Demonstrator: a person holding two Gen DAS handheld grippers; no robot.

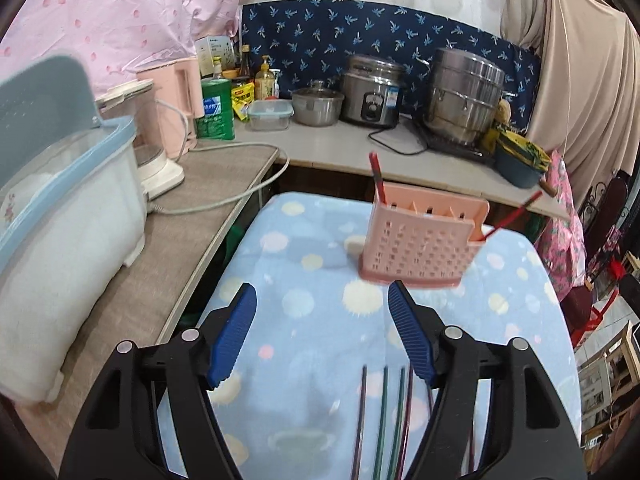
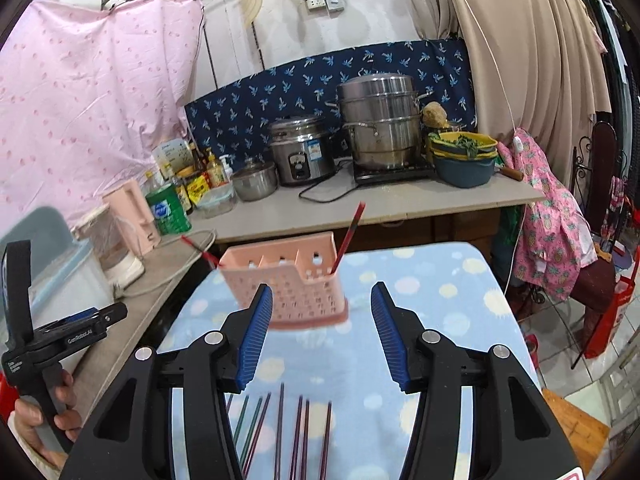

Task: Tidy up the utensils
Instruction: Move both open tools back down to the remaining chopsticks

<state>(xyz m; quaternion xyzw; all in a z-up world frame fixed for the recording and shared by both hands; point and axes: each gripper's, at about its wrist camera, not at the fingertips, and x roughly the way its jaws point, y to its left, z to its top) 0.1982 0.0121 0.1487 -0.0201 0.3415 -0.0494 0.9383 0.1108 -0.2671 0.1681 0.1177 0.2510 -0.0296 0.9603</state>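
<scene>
A pink perforated utensil holder (image 1: 420,240) (image 2: 296,280) stands on the blue dotted cloth (image 1: 312,320) (image 2: 420,300). One red chopstick (image 1: 378,178) (image 2: 350,236) leans in one end compartment, and a second red chopstick (image 1: 516,214) (image 2: 200,250) sticks out of the other end. Several metallic coloured chopsticks (image 1: 384,412) (image 2: 300,428) lie side by side on the cloth, close under both grippers. My left gripper (image 1: 322,288) is open and empty, short of the holder. My right gripper (image 2: 322,287) is open and empty too. A hand holds the left gripper (image 2: 60,340) at the left edge of the right wrist view.
A white dish box with a blue lid (image 1: 72,220) and a pink kettle (image 1: 172,92) sit on the side counter at left, with a cable (image 1: 224,200) trailing. Behind the holder a counter carries a rice cooker (image 1: 374,92), a steamer pot (image 1: 464,96) and bowls (image 2: 464,160).
</scene>
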